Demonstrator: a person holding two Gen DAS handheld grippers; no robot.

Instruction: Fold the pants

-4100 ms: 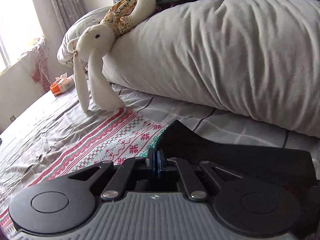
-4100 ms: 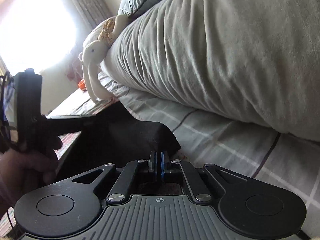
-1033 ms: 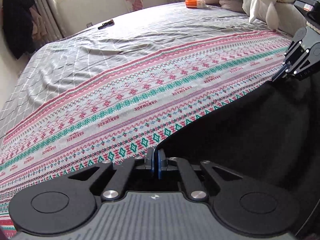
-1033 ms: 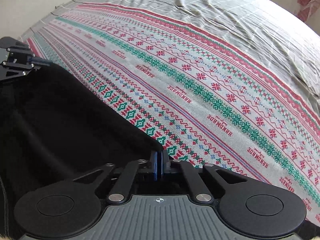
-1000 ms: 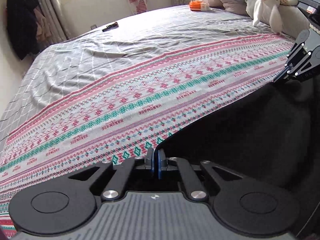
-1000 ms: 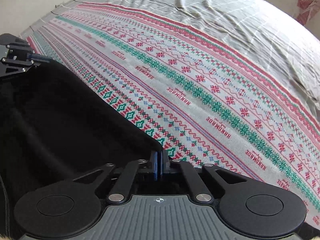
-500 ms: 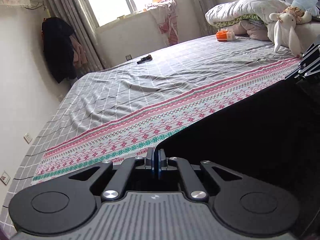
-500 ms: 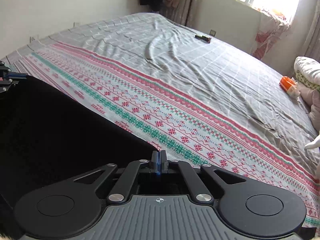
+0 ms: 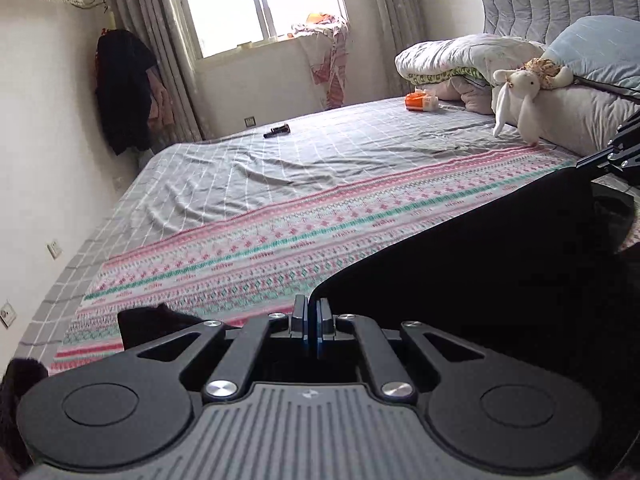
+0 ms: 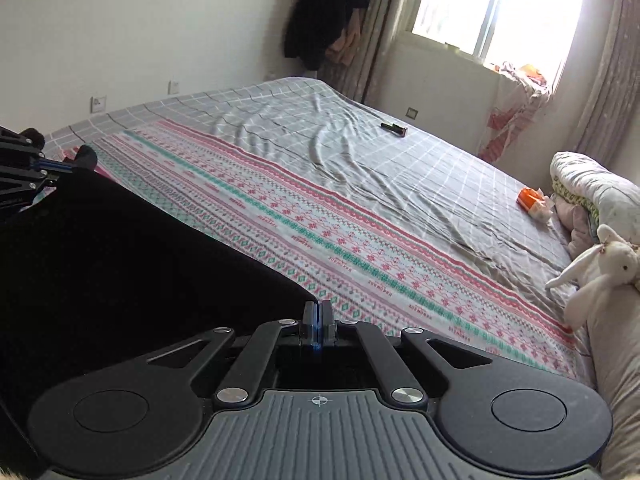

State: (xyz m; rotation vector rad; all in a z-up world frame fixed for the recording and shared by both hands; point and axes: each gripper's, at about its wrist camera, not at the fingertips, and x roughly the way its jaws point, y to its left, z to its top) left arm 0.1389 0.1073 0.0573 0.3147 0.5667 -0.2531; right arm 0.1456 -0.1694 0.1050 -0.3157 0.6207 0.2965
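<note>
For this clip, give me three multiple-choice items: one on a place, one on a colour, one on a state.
1. Where does the plush rabbit lie?
A. by the pillows
B. on the windowsill
C. on the floor

2. What colour are the pants?
A. white
B. black
C. red

3. How do the left gripper and right gripper stand?
A. both open
B. one open
C. both shut on the pants

A: it rests against the pillows. B: the cloth is black. C: both pairs of jaws pinch the edge.
</note>
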